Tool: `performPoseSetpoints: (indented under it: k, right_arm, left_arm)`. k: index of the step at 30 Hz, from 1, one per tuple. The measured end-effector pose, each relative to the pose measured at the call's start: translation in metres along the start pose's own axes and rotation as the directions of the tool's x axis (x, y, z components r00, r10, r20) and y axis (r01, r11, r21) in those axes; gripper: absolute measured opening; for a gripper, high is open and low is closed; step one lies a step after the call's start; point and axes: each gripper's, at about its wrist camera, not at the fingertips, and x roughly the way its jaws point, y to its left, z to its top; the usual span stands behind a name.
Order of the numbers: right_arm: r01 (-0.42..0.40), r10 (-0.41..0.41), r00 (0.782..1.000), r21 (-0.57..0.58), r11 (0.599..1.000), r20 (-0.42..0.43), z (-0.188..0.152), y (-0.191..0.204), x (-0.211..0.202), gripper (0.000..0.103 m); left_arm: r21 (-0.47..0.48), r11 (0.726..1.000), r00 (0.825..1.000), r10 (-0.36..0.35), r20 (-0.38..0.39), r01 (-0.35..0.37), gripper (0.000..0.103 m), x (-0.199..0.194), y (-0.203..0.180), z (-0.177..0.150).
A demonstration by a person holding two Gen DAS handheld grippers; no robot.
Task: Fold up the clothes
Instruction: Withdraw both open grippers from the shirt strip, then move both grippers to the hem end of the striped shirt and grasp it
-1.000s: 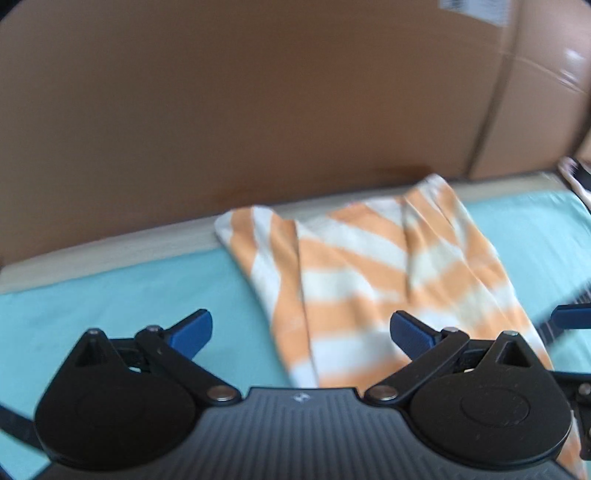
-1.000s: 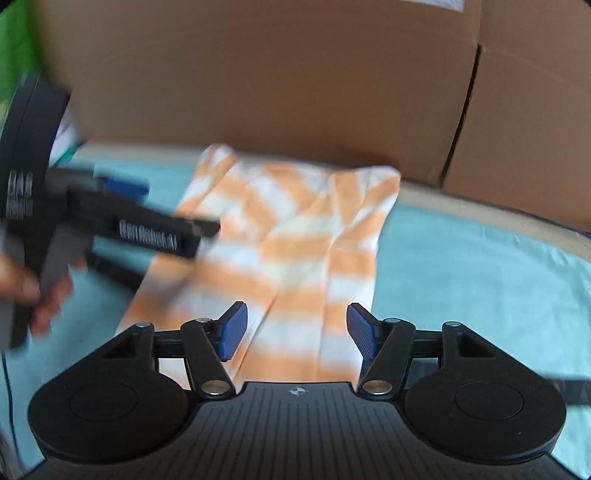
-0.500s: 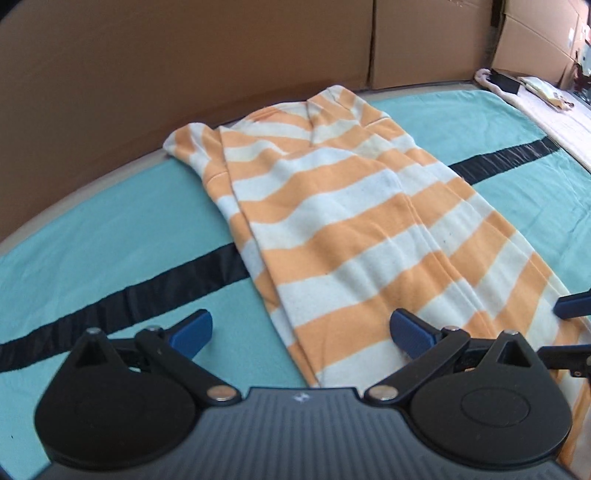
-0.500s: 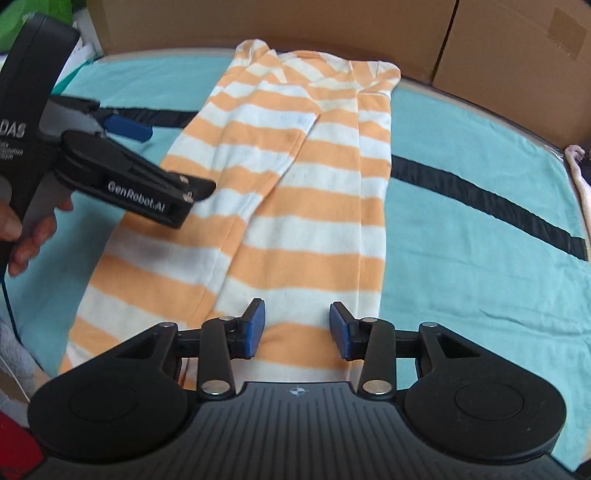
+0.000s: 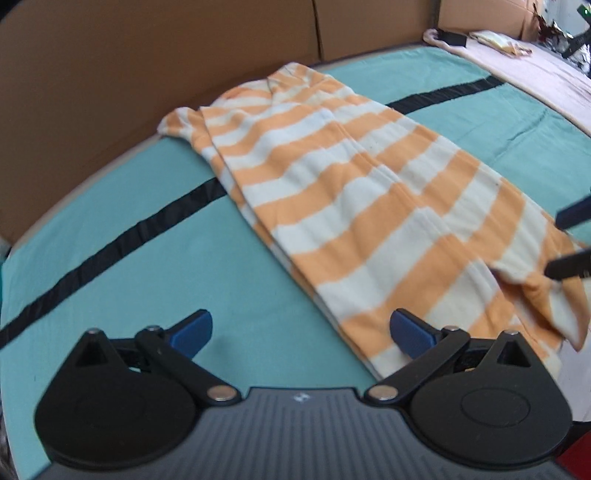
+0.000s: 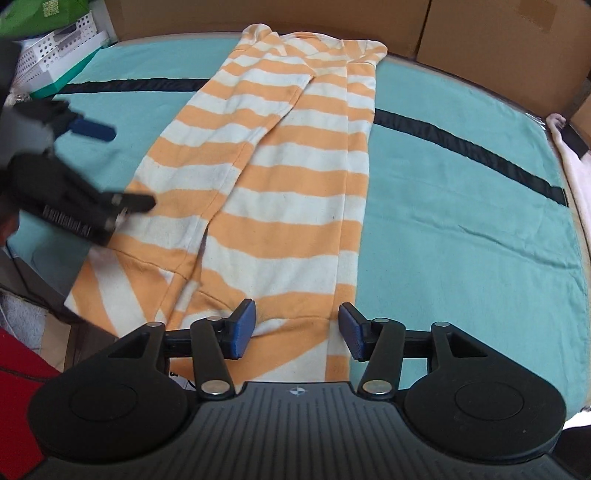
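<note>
Stripes of orange and white run across the garment (image 6: pixel 288 177), which lies folded lengthwise on the teal mat (image 6: pixel 461 229), its far end toward twelve o'clock near the cardboard boxes (image 6: pixel 491 33) and its near hem draping over the mat's edge at six. A black band (image 6: pixel 469 147) crosses the mat beneath it. The right gripper (image 6: pixel 297 330) hovers over the near hem, jaws spread wide, nothing between them. The left gripper (image 5: pixel 301 328) hangs at the garment's nine o'clock side, jaws parted wider, empty, one blue pad over bare mat, the other over the striped edge. A white perforated basket (image 6: pixel 55 55) sits at ten o'clock.
</note>
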Motion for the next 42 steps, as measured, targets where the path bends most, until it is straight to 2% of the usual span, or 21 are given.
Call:
performPoseSetpoints:
  k: [2, 4, 7, 11, 18, 20, 22, 25, 27, 30, 32, 35, 36, 39, 42]
  right_arm:
    - [-0.017, 0.017, 0.999, -0.002, 1.000, 0.033, 0.000, -0.001, -0.007, 0.051]
    - [-0.063, 0.064, 0.998, -0.037, 0.997, 0.020, 0.004, 0.002, -0.007, 0.049]
    - [-0.098, 0.098, 0.995, -0.150, 0.984, -0.008, -0.007, 0.013, -0.004, 0.045]
    - [-0.083, 0.093, 0.996, -0.291, 0.953, 0.019, -0.021, 0.026, -0.001, 0.043]
    - [-0.182, 0.197, 0.980, -0.296, 0.938, 0.022, -0.022, 0.023, -0.003, 0.044]
    - [-0.195, 0.213, 0.976, -0.277, 0.941, 0.038, -0.022, 0.014, -0.009, 0.043]
    - [-0.191, 0.213, 0.974, -0.235, 0.953, 0.072, -0.023, -0.003, -0.022, 0.044]
    - [-0.209, 0.219, 0.974, -0.161, 0.965, 0.049, -0.030, -0.022, -0.020, 0.044]
    - [-0.219, 0.224, 0.974, -0.112, 0.969, 0.033, -0.035, -0.034, -0.019, 0.044]
    - [-0.233, 0.234, 0.972, -0.036, 0.972, 0.010, -0.042, -0.052, -0.018, 0.044]
    - [-0.241, 0.241, 0.971, 0.014, 0.971, -0.005, -0.047, -0.064, -0.017, 0.044]
    - [-0.250, 0.249, 0.968, -0.002, 0.968, -0.020, -0.044, -0.058, -0.010, 0.045]
    - [-0.252, 0.252, 0.968, -0.005, 0.968, -0.020, -0.044, -0.058, -0.009, 0.045]
    - [-0.259, 0.258, 0.966, -0.011, 0.966, -0.017, -0.043, -0.057, -0.006, 0.046]
    - [-0.264, 0.264, 0.964, -0.011, 0.964, -0.010, -0.043, -0.056, -0.005, 0.045]
  left_arm:
    - [-0.030, 0.999, 1.000, 0.023, -0.016, -0.023, 0.102, -0.004, -0.003, -0.001]
    - [-0.051, 0.998, 0.999, 0.038, -0.026, -0.039, 0.102, -0.010, -0.006, -0.001]
    - [-0.052, 0.997, 0.998, 0.046, -0.038, -0.048, 0.102, -0.017, -0.016, -0.008]
    - [-0.075, 0.993, 0.994, 0.091, -0.054, -0.095, 0.102, -0.021, -0.029, -0.012]
    - [-0.100, 0.987, 0.991, 0.119, -0.061, -0.125, 0.102, -0.030, -0.041, -0.015]
    - [-0.129, 0.987, 0.994, 0.086, -0.065, -0.094, 0.102, -0.038, -0.038, -0.015]
    - [-0.157, 0.987, 0.998, 0.039, -0.038, -0.045, 0.102, -0.052, -0.034, -0.021]
    - [-0.197, 0.978, 0.997, -0.072, -0.017, 0.067, 0.102, -0.064, -0.034, -0.033]
    - [-0.228, 0.964, 0.989, -0.145, -0.005, 0.140, 0.102, -0.066, -0.036, -0.040]
    - [-0.305, 0.935, 0.981, -0.193, -0.010, 0.181, 0.102, -0.059, -0.037, -0.044]
    - [-0.386, 0.896, 0.971, -0.240, -0.006, 0.220, 0.102, -0.052, -0.032, -0.047]
    - [-0.486, 0.833, 0.958, -0.284, 0.033, 0.264, 0.102, -0.047, -0.025, -0.050]
    - [-0.502, 0.821, 0.956, -0.291, 0.043, 0.272, 0.102, -0.046, -0.023, -0.050]
    - [-0.533, 0.796, 0.950, -0.307, 0.055, 0.288, 0.102, -0.041, -0.020, -0.050]
    - [-0.540, 0.789, 0.949, -0.311, 0.061, 0.293, 0.102, -0.039, -0.021, -0.050]
